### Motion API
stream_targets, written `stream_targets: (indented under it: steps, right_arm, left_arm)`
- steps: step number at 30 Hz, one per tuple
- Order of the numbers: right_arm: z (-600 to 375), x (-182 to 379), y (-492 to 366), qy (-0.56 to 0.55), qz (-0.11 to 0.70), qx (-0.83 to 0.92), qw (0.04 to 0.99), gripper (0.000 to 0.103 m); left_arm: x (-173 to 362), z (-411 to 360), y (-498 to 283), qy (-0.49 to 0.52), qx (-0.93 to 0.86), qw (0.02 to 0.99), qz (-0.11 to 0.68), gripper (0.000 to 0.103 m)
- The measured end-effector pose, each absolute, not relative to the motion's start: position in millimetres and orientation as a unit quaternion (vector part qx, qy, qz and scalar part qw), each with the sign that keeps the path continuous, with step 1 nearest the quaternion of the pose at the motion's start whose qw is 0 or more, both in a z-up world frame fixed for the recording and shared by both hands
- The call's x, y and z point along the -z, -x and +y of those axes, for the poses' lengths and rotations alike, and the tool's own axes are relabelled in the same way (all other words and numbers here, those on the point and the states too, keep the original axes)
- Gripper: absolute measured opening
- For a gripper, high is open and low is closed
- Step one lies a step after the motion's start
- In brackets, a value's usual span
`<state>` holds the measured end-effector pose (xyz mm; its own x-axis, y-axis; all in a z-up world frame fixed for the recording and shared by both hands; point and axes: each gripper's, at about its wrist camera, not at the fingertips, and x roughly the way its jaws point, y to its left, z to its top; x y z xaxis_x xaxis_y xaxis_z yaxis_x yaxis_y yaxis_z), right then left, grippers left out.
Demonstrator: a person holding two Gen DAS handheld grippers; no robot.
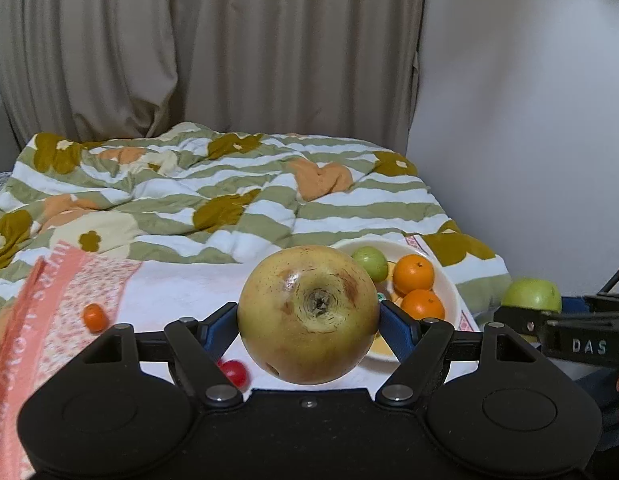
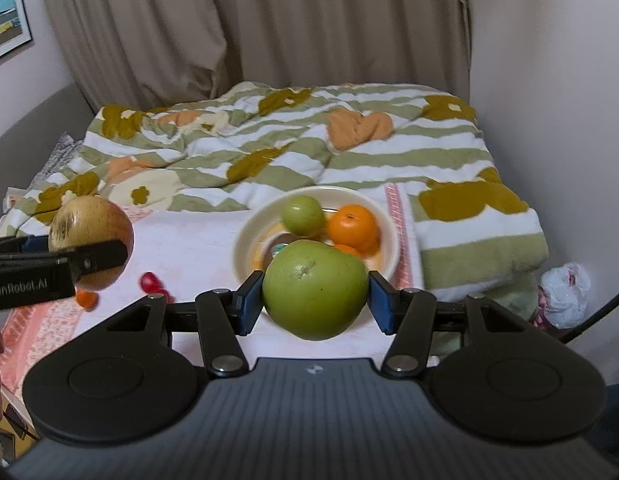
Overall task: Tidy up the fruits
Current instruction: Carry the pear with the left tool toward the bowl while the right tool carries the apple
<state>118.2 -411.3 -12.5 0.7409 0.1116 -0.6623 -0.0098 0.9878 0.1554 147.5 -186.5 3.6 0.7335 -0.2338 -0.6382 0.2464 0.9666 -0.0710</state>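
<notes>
- Two fruits are in your grips, both held clear above the cloth (image 2: 197, 248).
- Your left gripper (image 1: 308, 326) pinches a yellow-brown apple (image 1: 308, 314) between its blue pads, one pad pressed on each flank, the blossom end facing the camera.
- Your right gripper (image 2: 315, 298) pinches a green apple (image 2: 315, 294) the same way, a blue pad touching each side.
- In the right view, the green apple hangs in front of the near rim of the bowl (image 2: 245, 236).
- The bowl sits on the cloth, at the foot of the striped blanket (image 2: 389, 160).
- Inside the bowl you can see a small green fruit (image 2: 302, 213), an orange (image 2: 352, 227) touching it, and a second orange (image 1: 422, 305) that shows fully only in the left view.
- A dark item also lies in the bowl behind the green apple; you cannot tell what it is.
- On the cloth to the left lie a small orange fruit (image 1: 95, 317) and red cherry tomatoes (image 2: 150, 282), well apart from the bowl.
- A white plastic bag (image 2: 565, 294) lies low at the right, beside the bed.
</notes>
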Motion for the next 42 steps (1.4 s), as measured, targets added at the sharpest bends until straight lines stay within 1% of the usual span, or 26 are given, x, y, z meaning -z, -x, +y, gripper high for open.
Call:
stream_targets:
  steps: [9, 21, 31, 35, 37, 38, 39, 42]
  right_arm:
    - [-445, 35, -151, -0.089, 0.375, -0.003, 0.923, 0.070]
    - [-463, 60, -201, -0.117, 0.395, 0.036, 0.910, 0.070]
    - [-465, 74, -222, -0.125, 0.409, 0.052, 0.903, 0.070]
    - [-466, 75, -225, -0.125, 0.410, 0.055, 0.902, 0.070]
    - [-466, 74, -225, -0.125, 0.409, 0.055, 0.902, 0.070]
    - [-466, 74, -225, -0.125, 0.408, 0.055, 0.903, 0.070]
    - [-466, 73, -225, -0.125, 0.408, 0.055, 0.903, 0.070]
    - [-465, 72, -226, -0.123, 0.407, 0.052, 0.904, 0.070]
  left_arm:
    - [21, -222, -208, -0.032, 0.148, 0.920, 0.361, 0.079]
    - [64, -243, -279, -0.080, 0.176, 0.900, 0.391, 0.079]
    - [89, -253, -303, -0.107, 0.186, 0.885, 0.414, 0.079]
    - [89, -257, -303, -0.123, 0.189, 0.885, 0.406, 0.079]
    - [89, -257, -302, -0.126, 0.192, 0.886, 0.403, 0.083]
    - [86, -257, -300, -0.123, 0.197, 0.888, 0.396, 0.095]
    - [82, -255, -297, -0.121, 0.198, 0.892, 0.388, 0.102]
    - [73, -253, -290, -0.121, 0.200, 0.897, 0.374, 0.103]
